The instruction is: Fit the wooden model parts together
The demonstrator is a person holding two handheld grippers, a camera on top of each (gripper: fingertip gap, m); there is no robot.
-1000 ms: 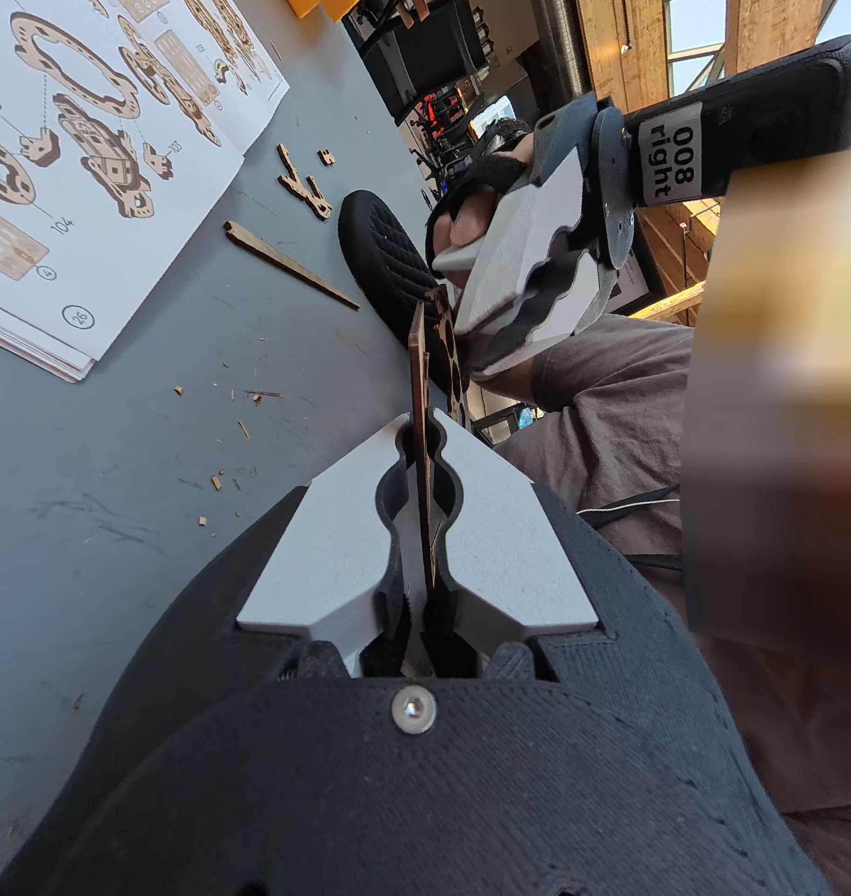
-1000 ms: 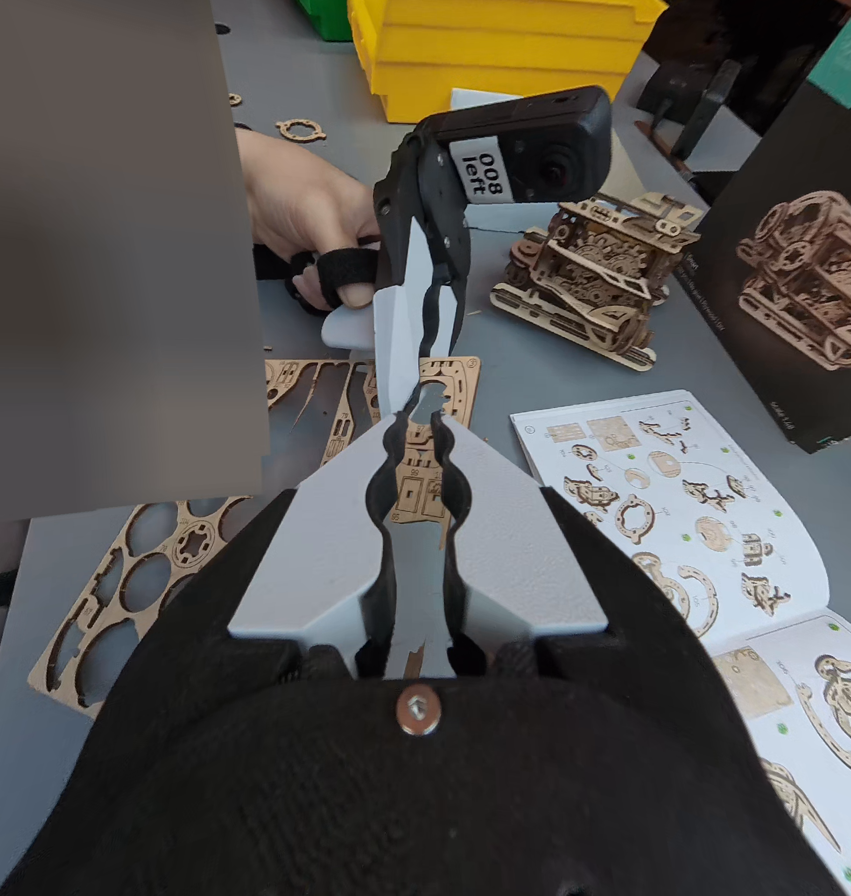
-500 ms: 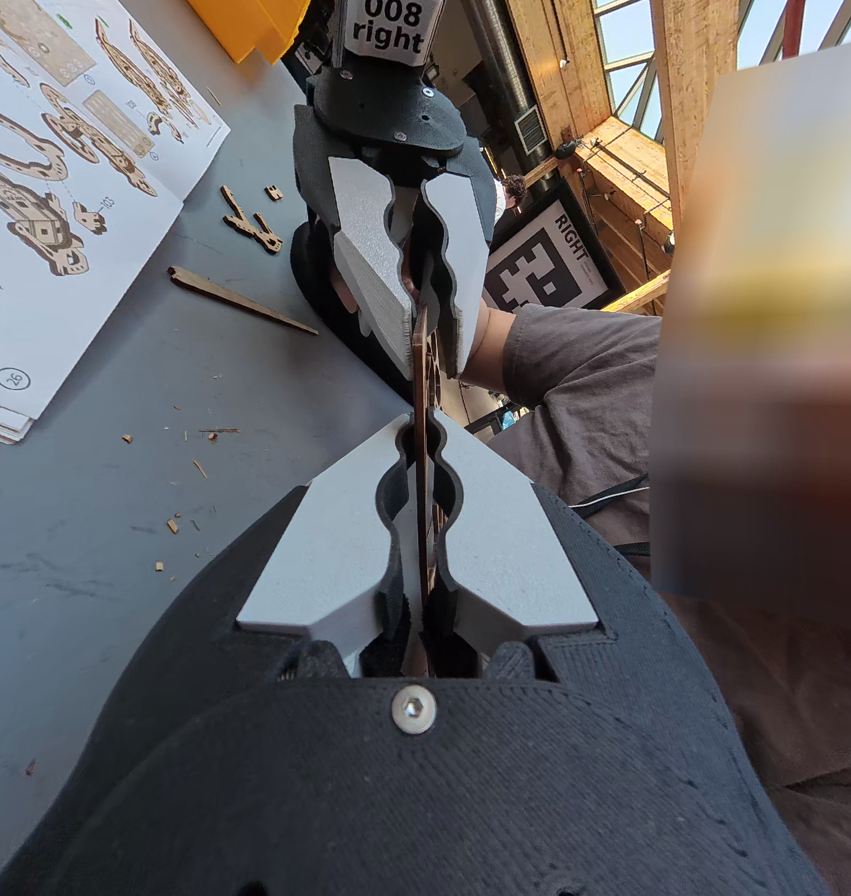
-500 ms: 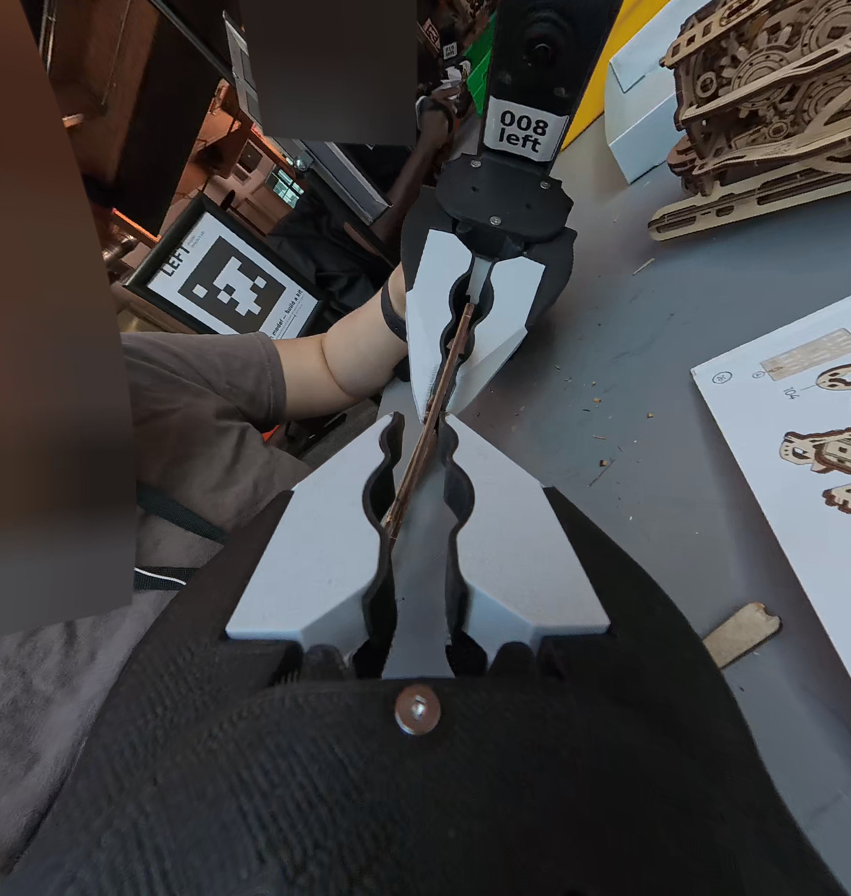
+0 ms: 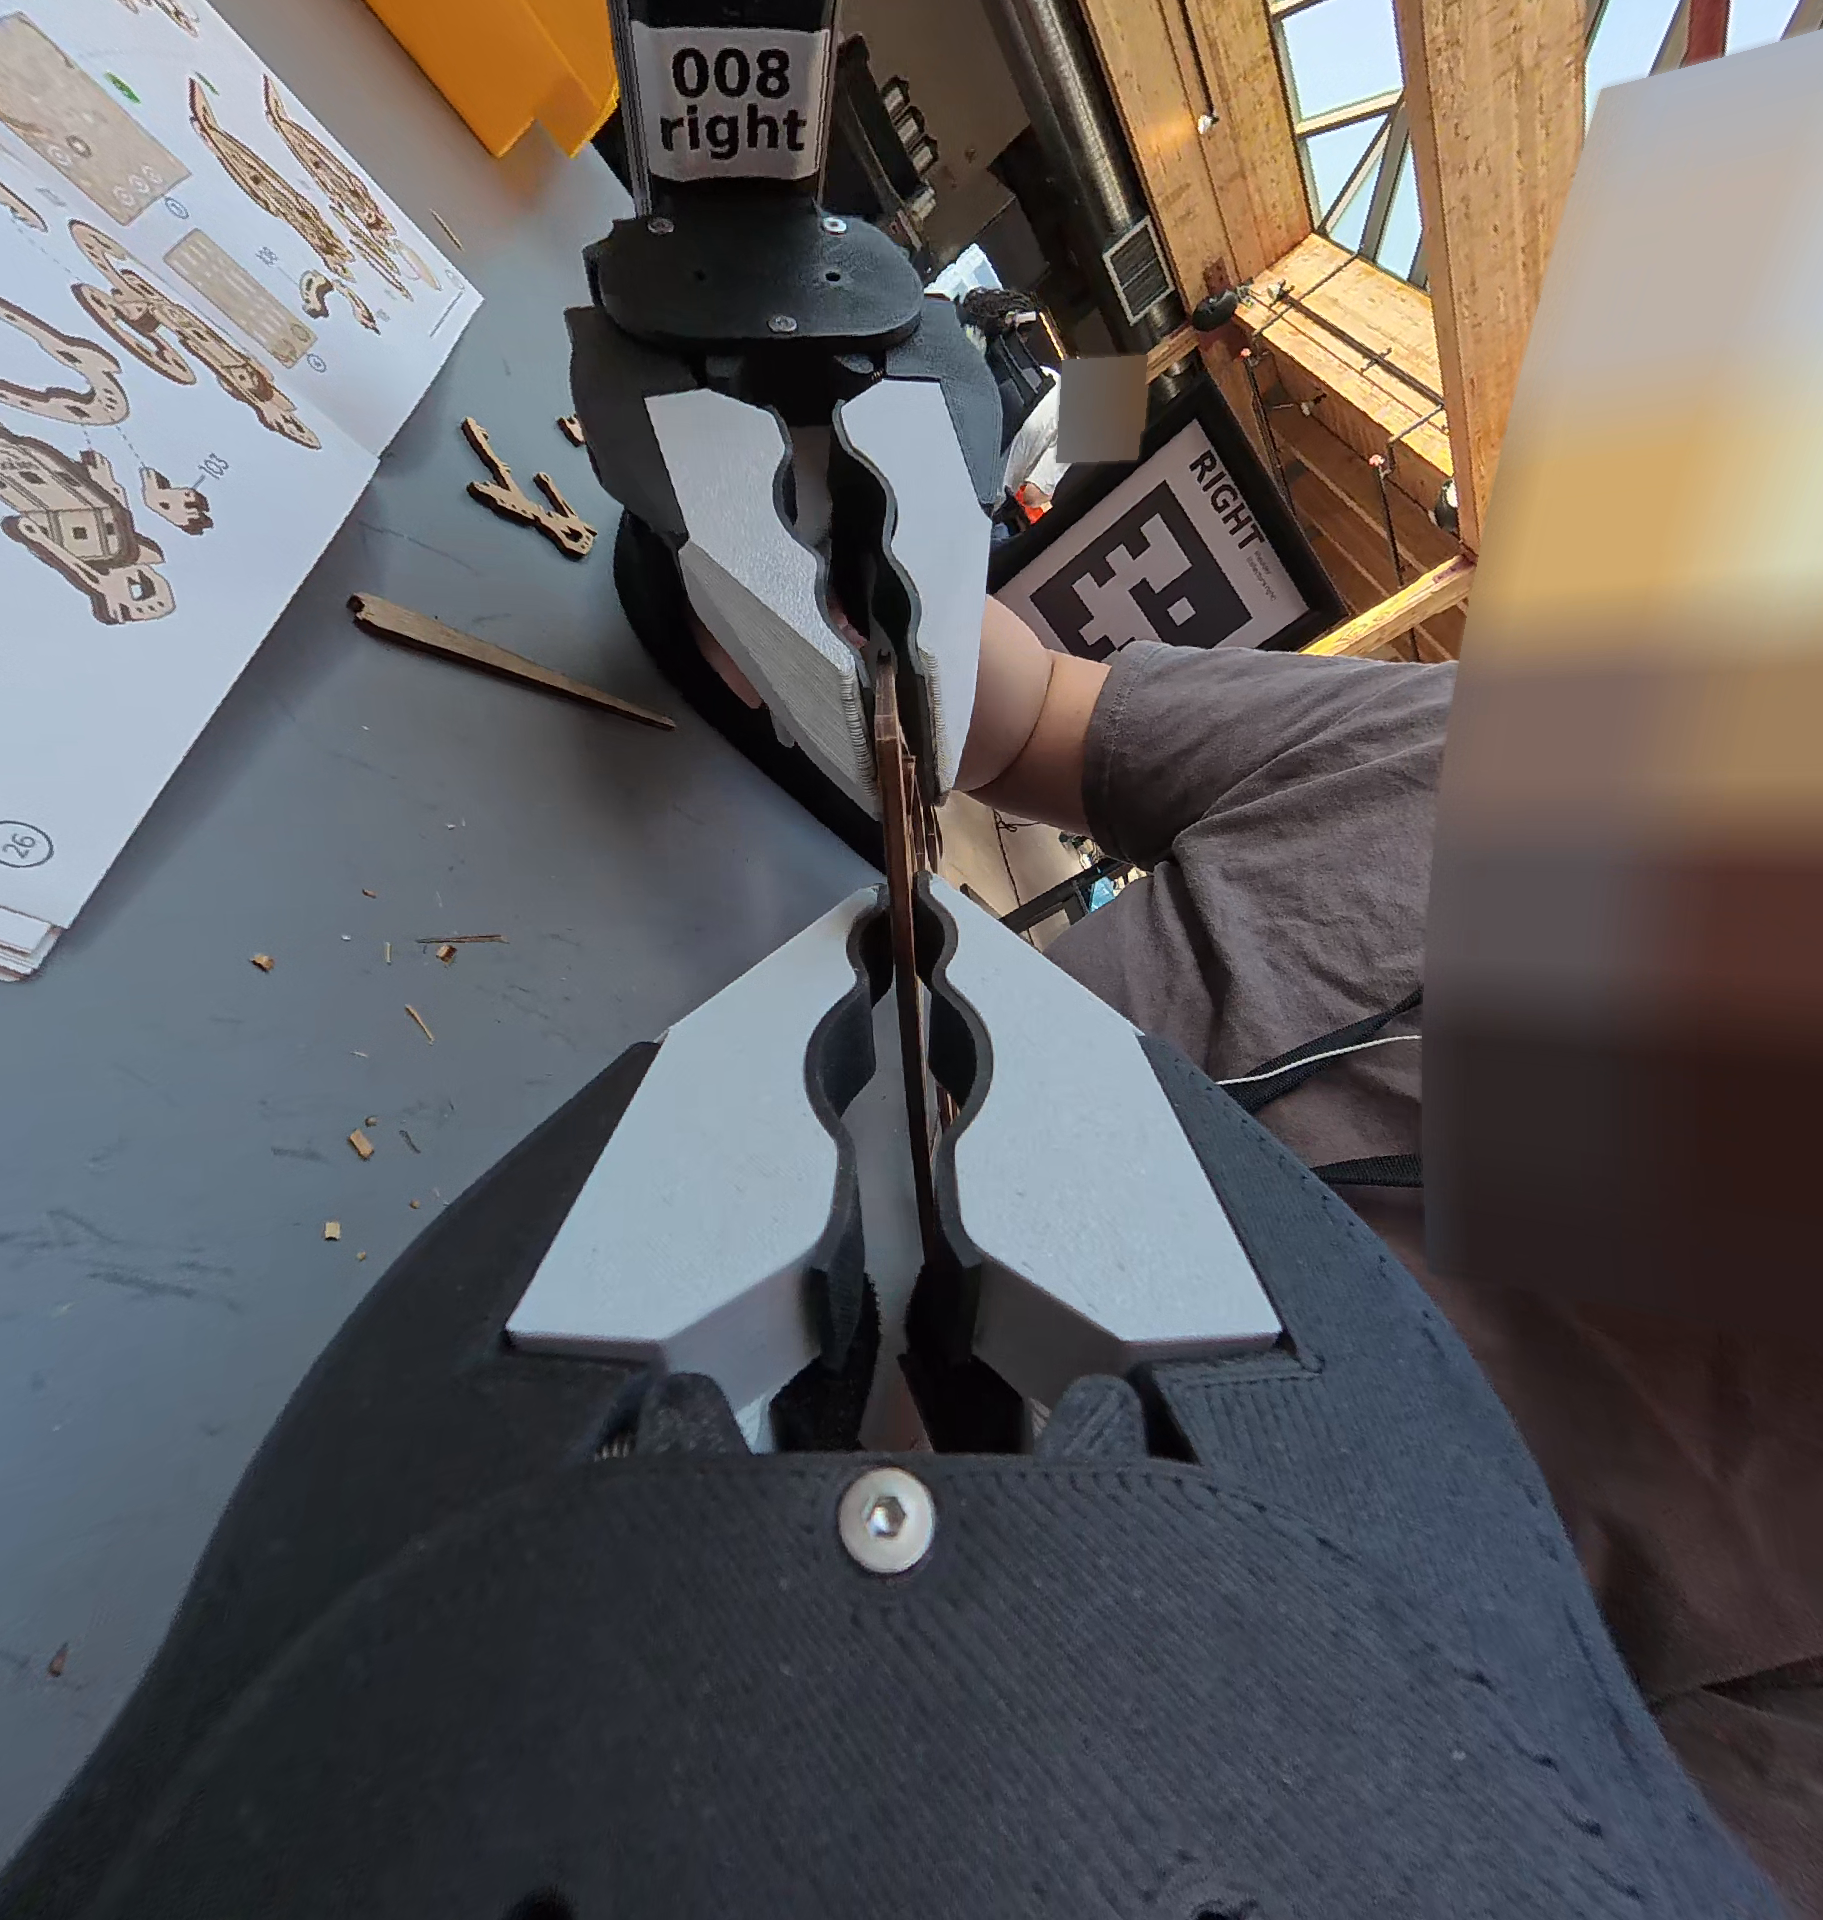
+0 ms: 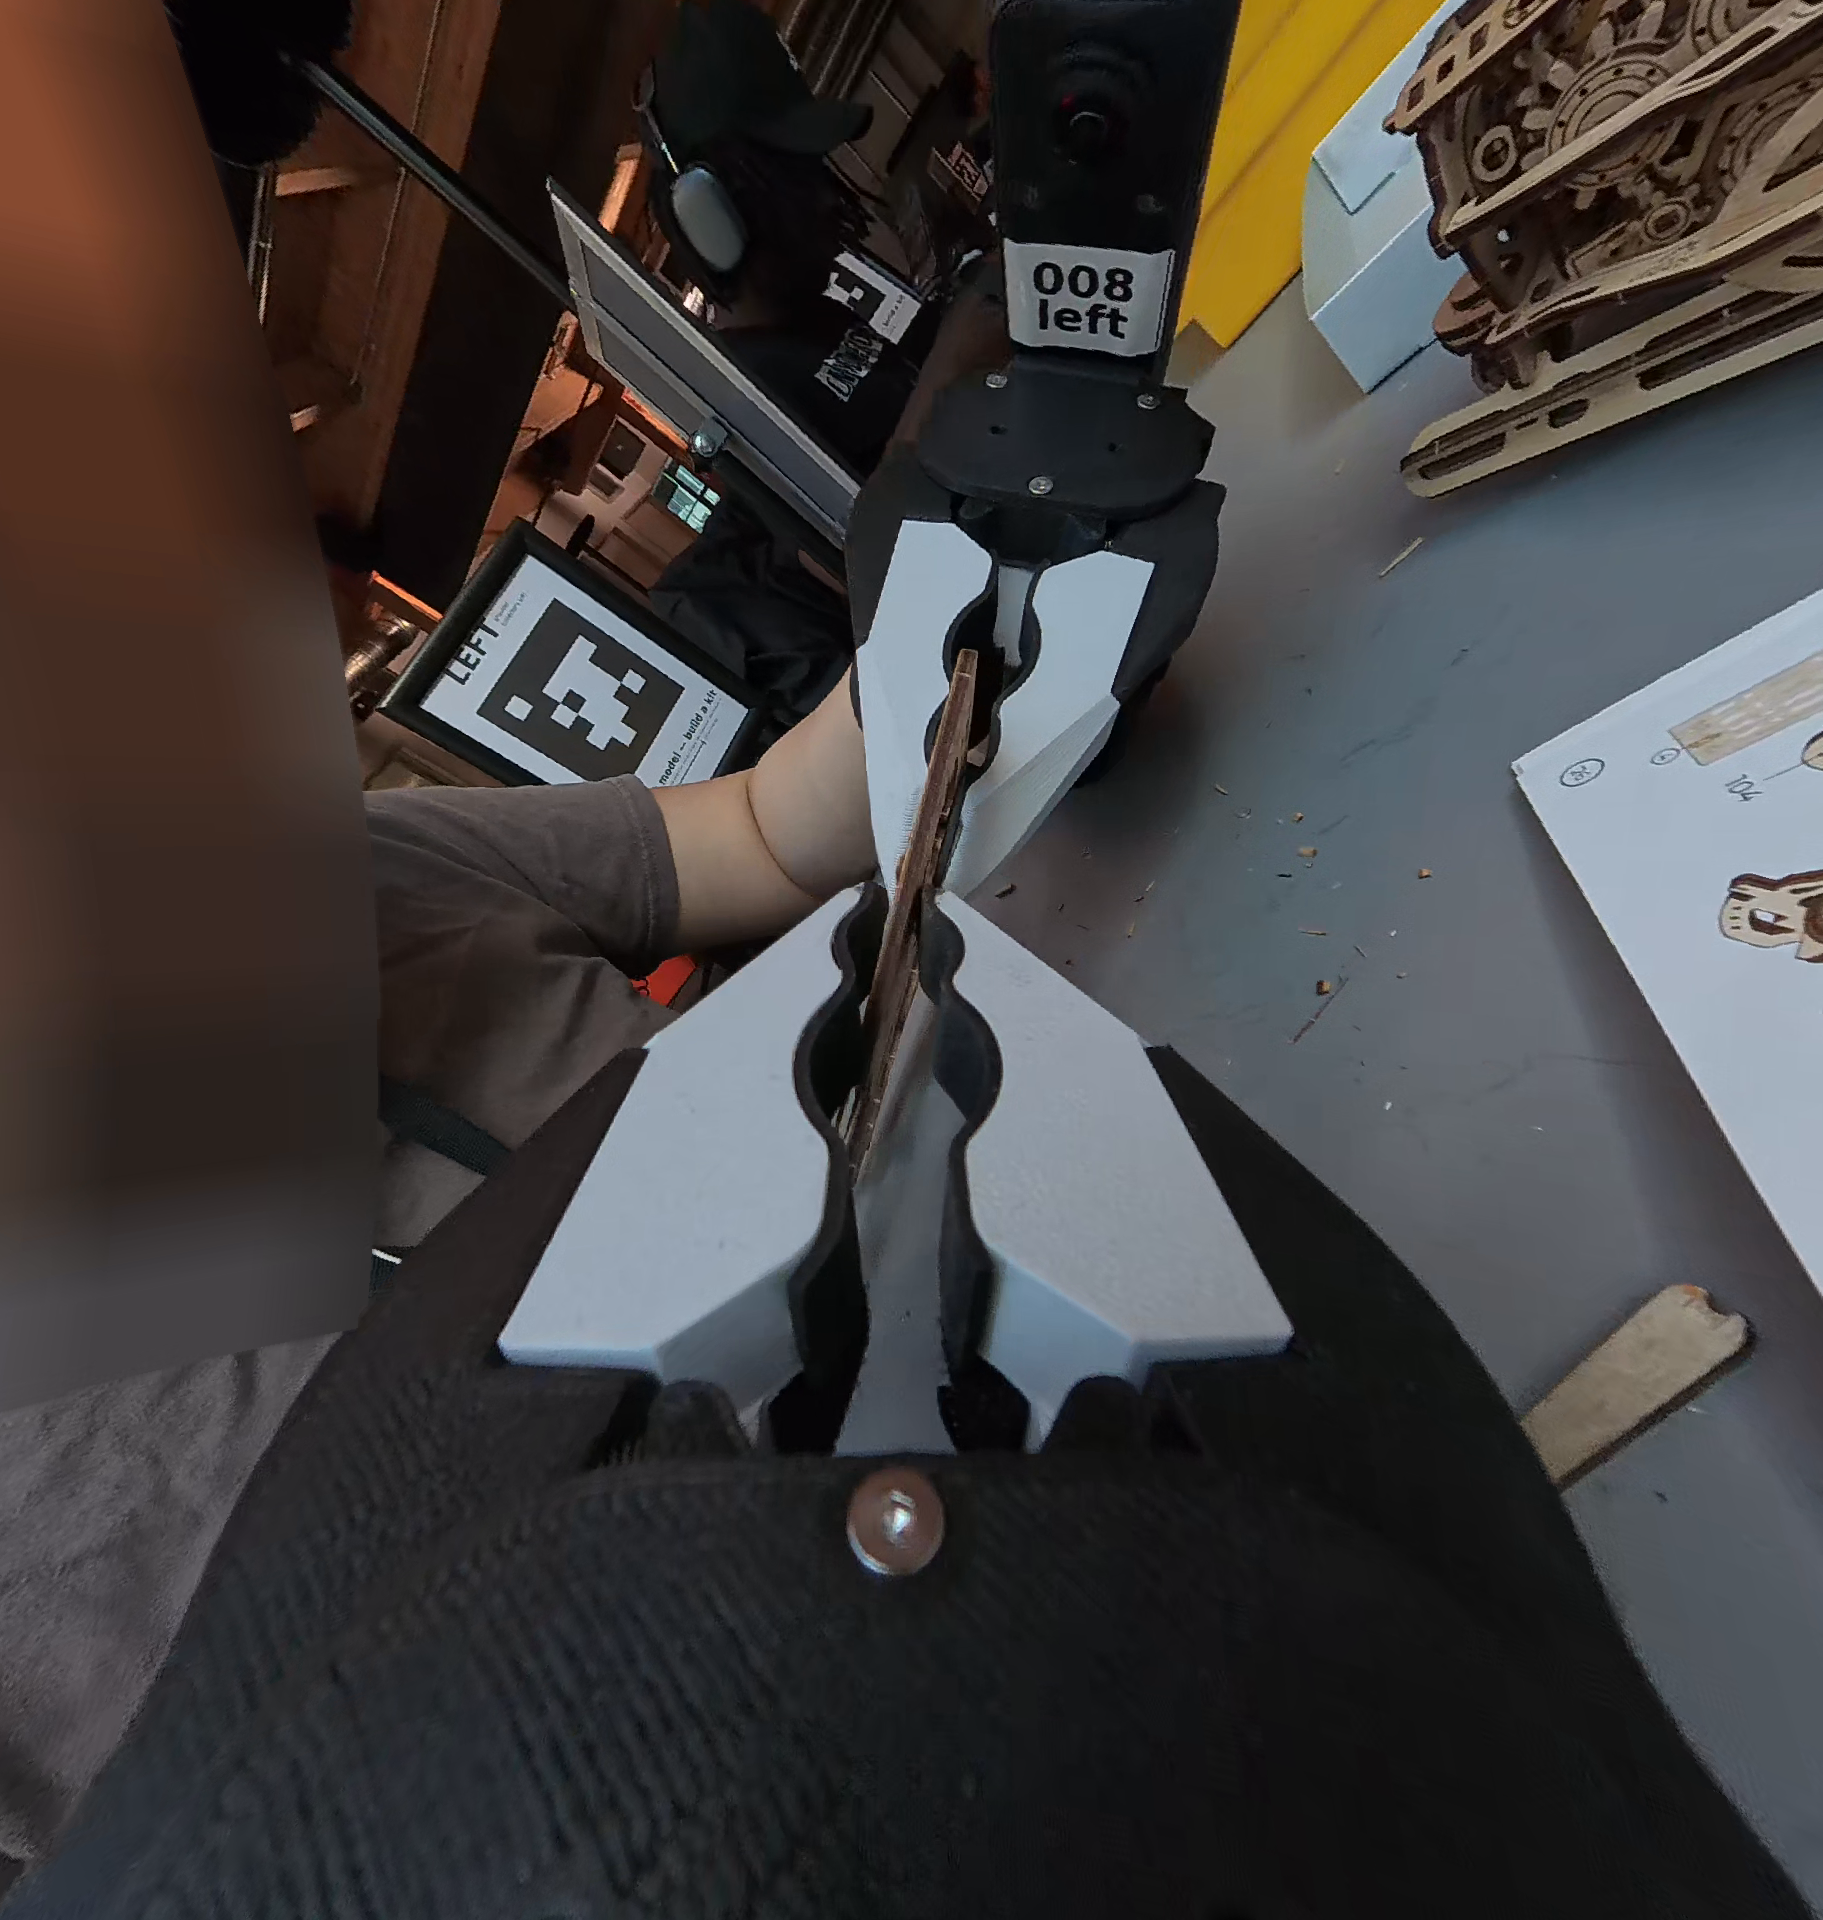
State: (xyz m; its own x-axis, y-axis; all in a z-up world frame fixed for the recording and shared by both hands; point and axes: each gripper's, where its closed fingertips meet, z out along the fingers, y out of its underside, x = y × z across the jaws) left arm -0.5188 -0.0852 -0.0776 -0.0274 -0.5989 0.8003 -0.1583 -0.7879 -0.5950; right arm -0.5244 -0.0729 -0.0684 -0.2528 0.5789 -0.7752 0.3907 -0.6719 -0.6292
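A thin flat wooden part (image 5: 899, 790), seen edge-on, is held in the air between my two grippers above the near edge of the grey table (image 5: 211, 1039). My left gripper (image 5: 902, 899) is shut on one end of it. My right gripper (image 5: 891, 748) faces it from the far side, tip to tip, and is shut on the other end. In the right wrist view the same part (image 6: 928, 831) runs slightly tilted from my right gripper (image 6: 902, 899) into the left gripper (image 6: 922, 857). The part's faces are hidden.
An open instruction booklet (image 5: 107, 436) lies at the left, with a wooden strip (image 5: 502, 655), a small cut-out part (image 5: 528, 504) and wood chips beside it. A built wooden model (image 6: 1634, 229), a yellow bin (image 6: 1271, 156) and a flat stick (image 6: 1634, 1382) show in the right wrist view. The person's sleeve (image 5: 1281, 831) is close behind. Only a small space, under 4 cm, lies between the two pairs of fingers. The flat stick (image 6: 1634, 1382) is about equally far from each gripper, around 12 centimetres.
My right gripper swung up from over the table to face the left gripper and closed on the far end of the wooden part. The left gripper kept its hold.
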